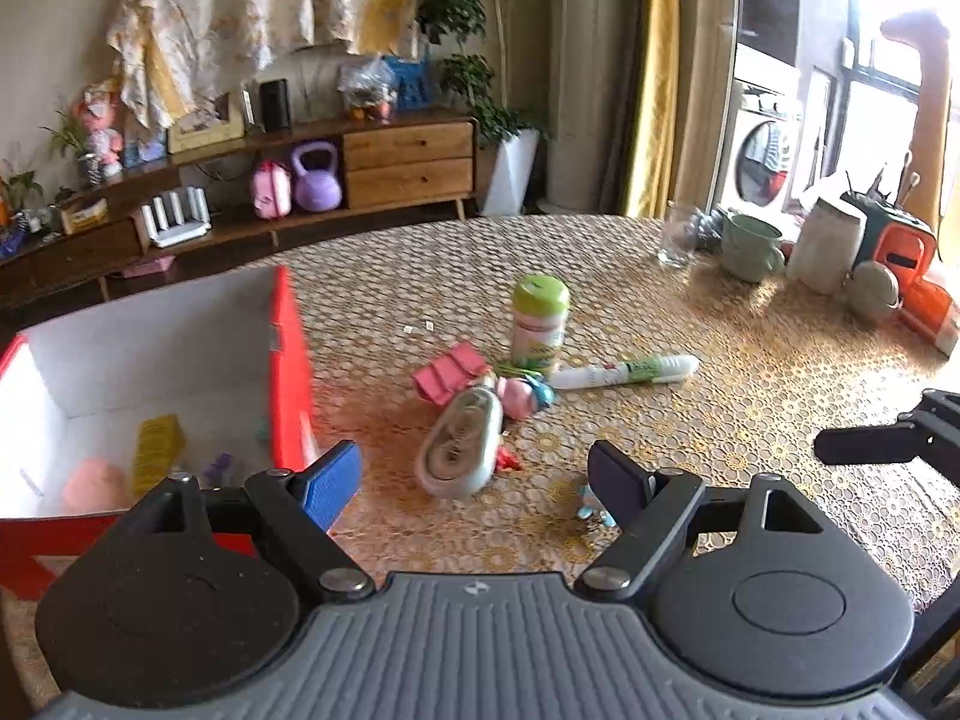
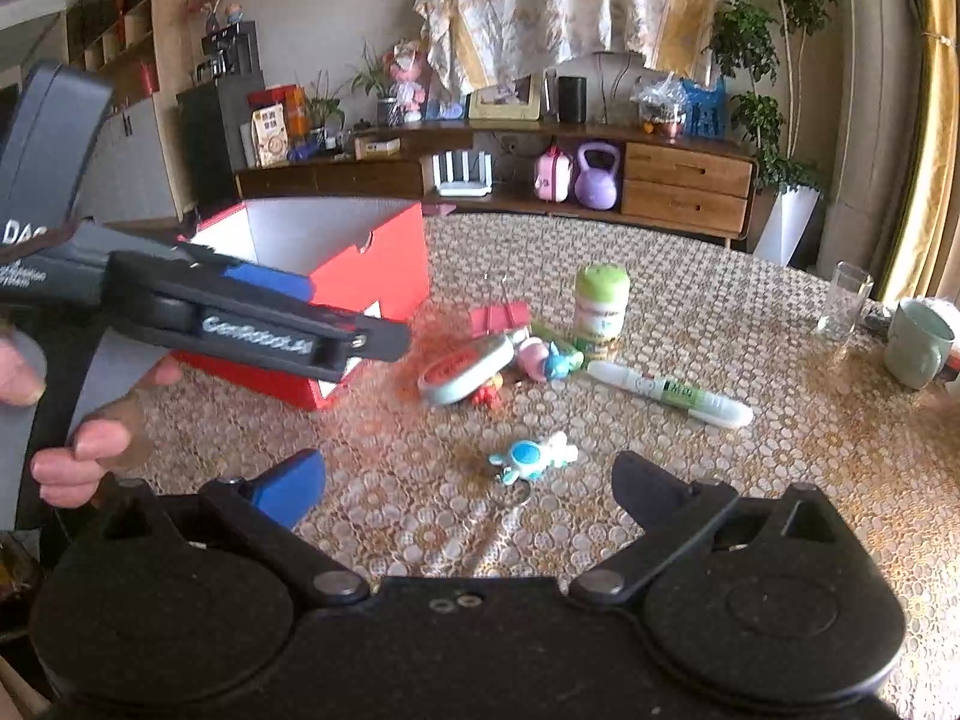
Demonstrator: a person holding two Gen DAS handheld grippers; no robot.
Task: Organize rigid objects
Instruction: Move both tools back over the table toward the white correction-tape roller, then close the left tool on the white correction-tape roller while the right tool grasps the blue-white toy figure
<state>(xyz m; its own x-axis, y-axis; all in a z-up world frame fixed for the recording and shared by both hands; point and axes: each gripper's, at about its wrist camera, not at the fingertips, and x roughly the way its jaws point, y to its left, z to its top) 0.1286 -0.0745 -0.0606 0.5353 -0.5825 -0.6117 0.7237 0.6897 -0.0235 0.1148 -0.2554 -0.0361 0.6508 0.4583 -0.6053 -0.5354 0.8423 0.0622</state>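
My left gripper (image 1: 474, 486) is open and empty, low over the table beside the red box (image 1: 291, 360). Just ahead of its fingers lies a grey correction-tape dispenser (image 1: 462, 450). Behind that are a pink clip (image 1: 450, 372), a pink-and-blue toy (image 1: 522, 393), a green-lidded bottle (image 1: 540, 318) and a white-green marker (image 1: 624, 371). My right gripper (image 2: 471, 489) is open too, and a turquoise turtle keychain (image 2: 531, 456) lies on the table just beyond its fingertips. The box holds a yellow block (image 1: 156, 450), a pink ball (image 1: 96, 483) and a purple piece (image 1: 216, 468).
A glass (image 2: 843, 300), a green mug (image 2: 918, 342), a white jar (image 1: 825, 246) and an orange container (image 1: 906, 264) stand at the table's far right. A hand (image 2: 78, 450) holds the left gripper (image 2: 372, 339) in front of the red box (image 2: 360, 276). A wooden sideboard (image 1: 408, 162) runs behind the table.
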